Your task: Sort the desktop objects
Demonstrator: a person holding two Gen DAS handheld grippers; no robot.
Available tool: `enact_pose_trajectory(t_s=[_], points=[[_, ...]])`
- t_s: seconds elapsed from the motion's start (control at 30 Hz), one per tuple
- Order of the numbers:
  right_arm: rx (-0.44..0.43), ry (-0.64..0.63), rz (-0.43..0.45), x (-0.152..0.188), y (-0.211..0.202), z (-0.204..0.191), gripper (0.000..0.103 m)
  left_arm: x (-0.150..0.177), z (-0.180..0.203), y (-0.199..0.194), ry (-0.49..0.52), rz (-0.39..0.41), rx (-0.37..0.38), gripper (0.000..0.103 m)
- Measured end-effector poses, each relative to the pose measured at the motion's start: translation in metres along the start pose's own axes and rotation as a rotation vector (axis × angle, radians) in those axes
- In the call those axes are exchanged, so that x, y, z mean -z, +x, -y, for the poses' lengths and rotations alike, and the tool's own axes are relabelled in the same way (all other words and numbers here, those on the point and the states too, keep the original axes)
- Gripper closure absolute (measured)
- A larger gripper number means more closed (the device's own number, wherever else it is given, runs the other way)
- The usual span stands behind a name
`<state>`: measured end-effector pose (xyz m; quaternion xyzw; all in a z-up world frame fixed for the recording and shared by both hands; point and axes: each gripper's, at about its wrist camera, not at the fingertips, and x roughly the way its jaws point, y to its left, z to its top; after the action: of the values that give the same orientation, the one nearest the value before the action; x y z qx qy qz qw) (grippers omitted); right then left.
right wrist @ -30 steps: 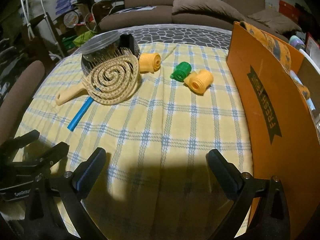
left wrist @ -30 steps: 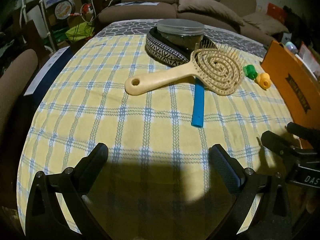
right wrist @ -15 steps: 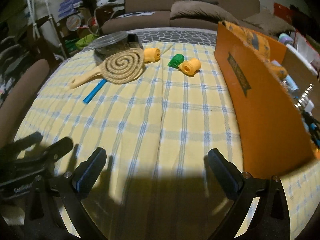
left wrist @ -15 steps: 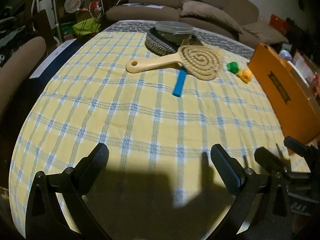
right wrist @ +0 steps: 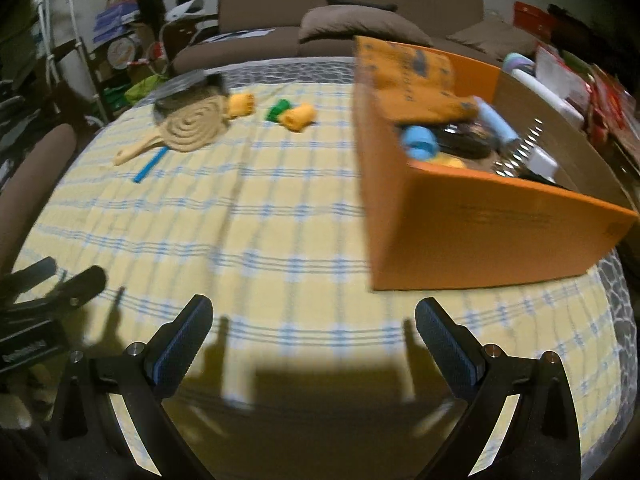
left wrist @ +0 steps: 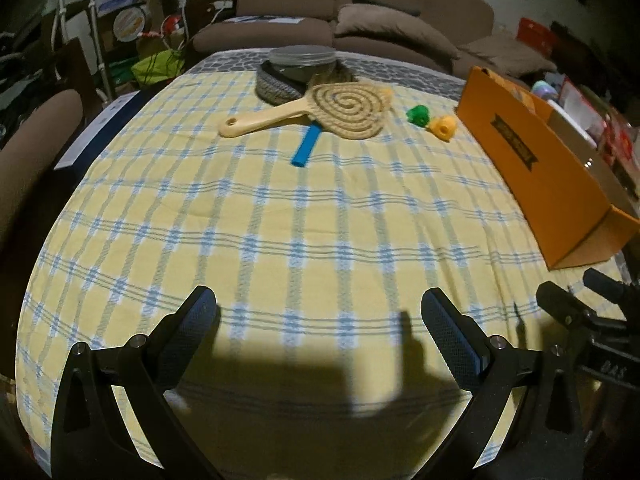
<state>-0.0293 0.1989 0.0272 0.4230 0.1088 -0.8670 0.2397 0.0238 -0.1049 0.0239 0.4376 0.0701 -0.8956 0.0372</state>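
Both claws stand wide and empty over the near edge of the table: the left gripper [left wrist: 319, 320] and the right gripper [right wrist: 314, 328] each show bare blue pads with nothing between them. What remains to sort lies in a cluster toward the far edge. A cream hairbrush [left wrist: 320, 114] with a spiral head rests there, its handle pointing toward the left edge, and a blue stick [left wrist: 306, 145] pokes out from under the head. Just right of the brush sit a green roller [left wrist: 418, 114] and a yellow roller [left wrist: 442, 128], touching or nearly so; a second yellow roller [right wrist: 240, 105] shows in the right view against the far side of the brush head. Behind the brush is a lidded round tub [left wrist: 302, 62] sitting in a patterned band. Along the right edge stands the orange box [left wrist: 532, 168], open at the top and already holding a blue roller, an orange cloth and other bits too blurred to name. The checked cloth [left wrist: 280, 240] between claws and cluster is bare. By my reading, this is the gap between placements, with hands drawn back before another pick. Next would be a long reach across to the far cluster, and the green and yellow pair by the box looks the easiest grab for the right claw.
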Motion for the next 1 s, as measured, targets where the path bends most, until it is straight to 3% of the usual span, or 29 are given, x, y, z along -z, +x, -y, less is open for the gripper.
enact_pose_trajectory(t_s=[0.27,0.7,1.0], points=[[0.028,0.059,-0.017,0.008,0.01,0.044,0.001,0.006,0.037,0.013,0.025,-0.039,0.019,0.0],[0.013,0.071,-0.026,0.008,0.015,0.067,0.001,0.007,0.076,0.018,0.054,-0.032,0.021,0.0],[0.047,0.052,-0.033,0.009,0.021,0.072,0.0,0.009,0.085,0.032,0.054,-0.044,-0.045,0.0]])
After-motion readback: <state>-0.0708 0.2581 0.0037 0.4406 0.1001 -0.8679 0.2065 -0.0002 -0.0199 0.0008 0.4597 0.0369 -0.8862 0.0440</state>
